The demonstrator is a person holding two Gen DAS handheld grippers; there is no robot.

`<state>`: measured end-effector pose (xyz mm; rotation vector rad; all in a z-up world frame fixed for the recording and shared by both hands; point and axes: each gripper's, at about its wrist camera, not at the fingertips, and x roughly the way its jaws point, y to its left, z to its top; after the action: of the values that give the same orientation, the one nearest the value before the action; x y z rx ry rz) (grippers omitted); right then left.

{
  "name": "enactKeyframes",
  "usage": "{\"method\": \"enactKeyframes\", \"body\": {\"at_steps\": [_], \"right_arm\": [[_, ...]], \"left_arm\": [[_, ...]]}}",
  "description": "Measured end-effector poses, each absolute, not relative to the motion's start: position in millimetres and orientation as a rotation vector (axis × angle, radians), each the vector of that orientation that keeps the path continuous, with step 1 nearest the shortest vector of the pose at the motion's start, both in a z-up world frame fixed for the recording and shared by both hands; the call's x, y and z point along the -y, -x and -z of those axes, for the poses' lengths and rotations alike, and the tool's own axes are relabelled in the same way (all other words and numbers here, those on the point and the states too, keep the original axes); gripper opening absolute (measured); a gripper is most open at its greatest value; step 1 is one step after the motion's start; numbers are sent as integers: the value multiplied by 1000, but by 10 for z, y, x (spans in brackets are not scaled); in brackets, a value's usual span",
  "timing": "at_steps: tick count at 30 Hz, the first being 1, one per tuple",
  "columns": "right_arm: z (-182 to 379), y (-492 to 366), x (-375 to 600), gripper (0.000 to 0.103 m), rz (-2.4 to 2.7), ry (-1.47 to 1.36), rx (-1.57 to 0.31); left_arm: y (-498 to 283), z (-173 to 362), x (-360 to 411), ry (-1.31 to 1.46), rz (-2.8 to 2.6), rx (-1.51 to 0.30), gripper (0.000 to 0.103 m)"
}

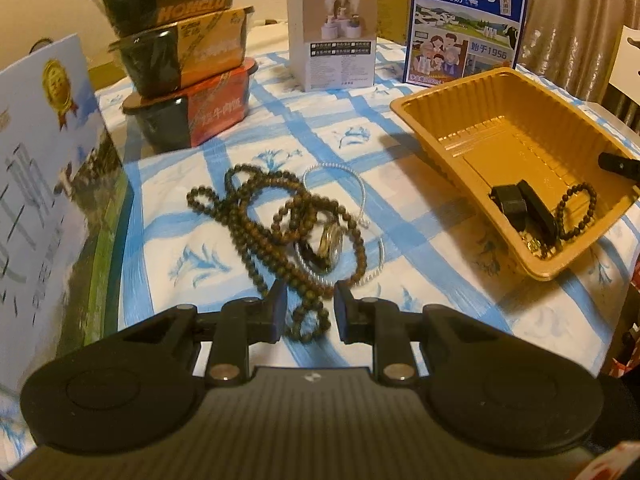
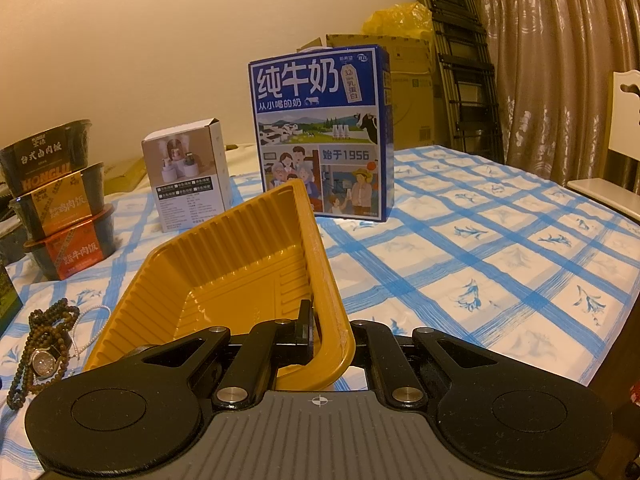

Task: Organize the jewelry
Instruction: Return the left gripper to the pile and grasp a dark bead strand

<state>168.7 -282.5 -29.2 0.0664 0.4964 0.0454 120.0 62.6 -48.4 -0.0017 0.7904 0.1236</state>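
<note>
Left gripper (image 1: 308,308), fingers apart, hovers over the bead necklace (image 1: 276,232) heaped with a watch (image 1: 330,240) on the desk (image 1: 420,280); right gripper (image 2: 320,328) clamps the tray (image 2: 240,264) rim. A bracelet (image 1: 576,210) already lies inside; most jewelry remains.

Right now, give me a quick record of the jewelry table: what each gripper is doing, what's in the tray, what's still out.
left gripper: open, fingers either side of the bead strand's near end
right gripper: shut on the gold tray's wall
gold tray: tilted, rim gripped
in tray: dark bead bracelet, black strap item, small gold piece, unclear
on tablecloth: long brown bead strand, watch, white bead chain, tangled together
behind: milk carton, white box, stacked meal bowls
</note>
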Motion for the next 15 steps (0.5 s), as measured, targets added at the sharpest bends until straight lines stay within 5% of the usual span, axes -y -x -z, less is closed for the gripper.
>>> {"method": "enactKeyframes", "body": {"at_steps": [15], "right_arm": [[297, -1689, 2823, 7, -44, -66, -497]], "left_arm": [[-1750, 525, -990, 121, -138, -757, 22]]}}
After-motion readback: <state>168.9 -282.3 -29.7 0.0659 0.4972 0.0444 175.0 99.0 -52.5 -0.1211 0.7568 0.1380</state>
